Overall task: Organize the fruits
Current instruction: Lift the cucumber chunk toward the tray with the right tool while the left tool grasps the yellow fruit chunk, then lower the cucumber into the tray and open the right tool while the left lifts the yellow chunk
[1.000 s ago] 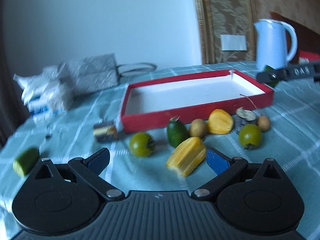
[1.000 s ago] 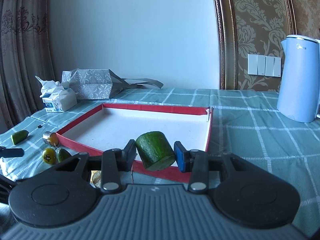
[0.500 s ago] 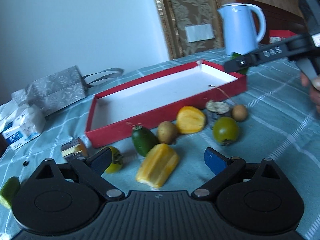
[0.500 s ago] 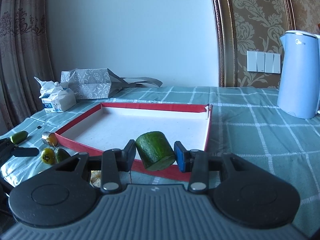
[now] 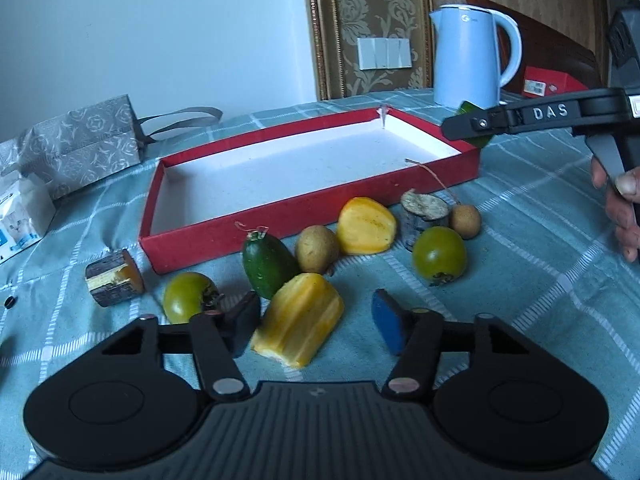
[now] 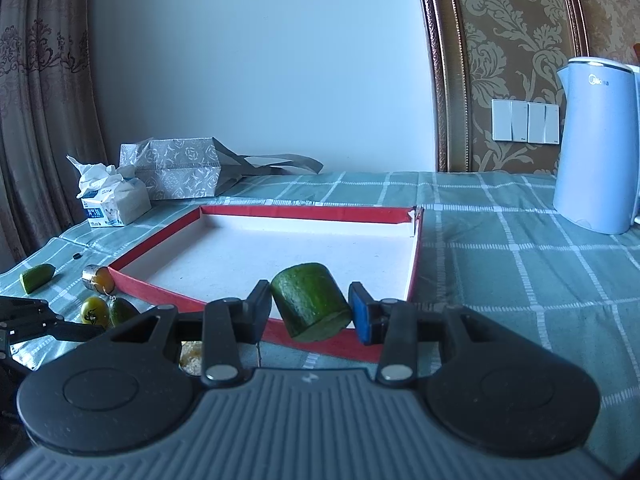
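A red tray with a white floor lies on the green checked cloth; it also shows in the right wrist view. Several fruits lie in front of it: a yellow ridged piece, a green avocado-like fruit, two green round fruits, a kiwi, an orange-yellow piece. My left gripper is open around the yellow ridged piece. My right gripper is shut on a green cucumber chunk above the tray's near corner.
A blue kettle stands at the back right. A grey patterned bag and a tissue pack sit at the back left. A cut log piece, another stump, a small brown fruit and a cucumber piece lie around.
My left gripper has swung right and closed in on the yellow ridged piece, its fingers narrowing around it. My right gripper holds the cucumber chunk almost still over the tray corner.
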